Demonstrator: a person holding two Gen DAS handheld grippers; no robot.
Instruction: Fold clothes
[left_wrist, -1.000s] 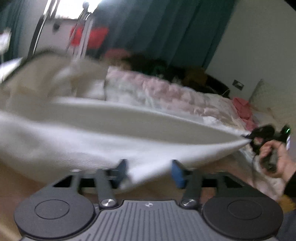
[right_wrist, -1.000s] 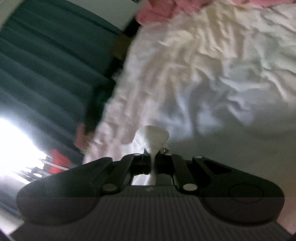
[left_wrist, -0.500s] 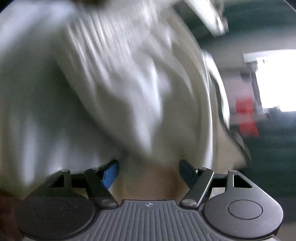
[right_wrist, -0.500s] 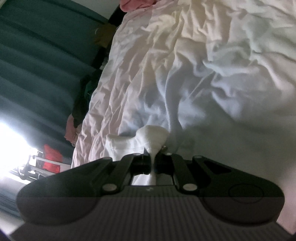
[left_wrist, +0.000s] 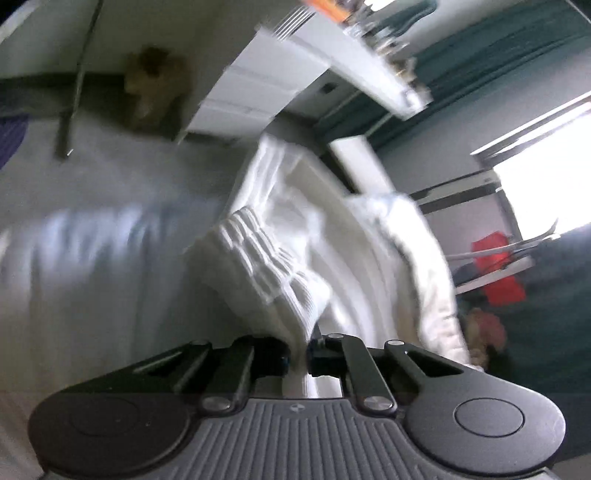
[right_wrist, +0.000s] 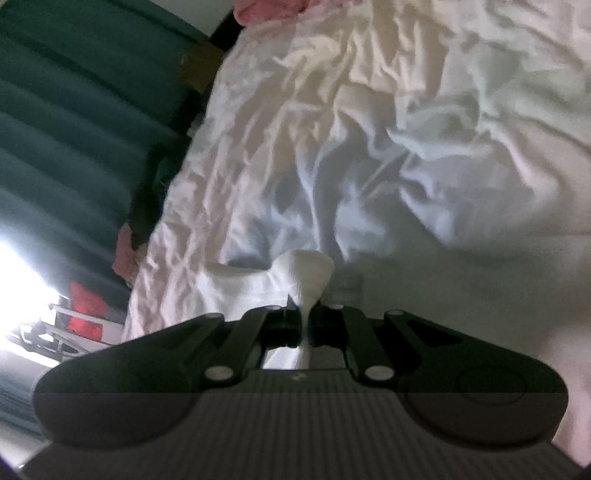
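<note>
Fingers of the left gripper (left_wrist: 298, 356), wide apart with cloth only lying between them a second ago, now pinch a ribbed band of the white garment (left_wrist: 280, 266) at lower centre of the left wrist view. With the right gripper (right_wrist: 306, 326) clamped on a bunched corner of the same white cloth throughout, the piece is now held at two points, which I judge is what a lift or fold-over needs. Just beyond the left fingers the garment runs up the middle of the frame in blurred folds. Beyond the right fingers a flap spreads to the left over the rumpled bedsheet (right_wrist: 424, 155). Farthest off, teal curtains (right_wrist: 74, 129) fill the upper left.
</note>
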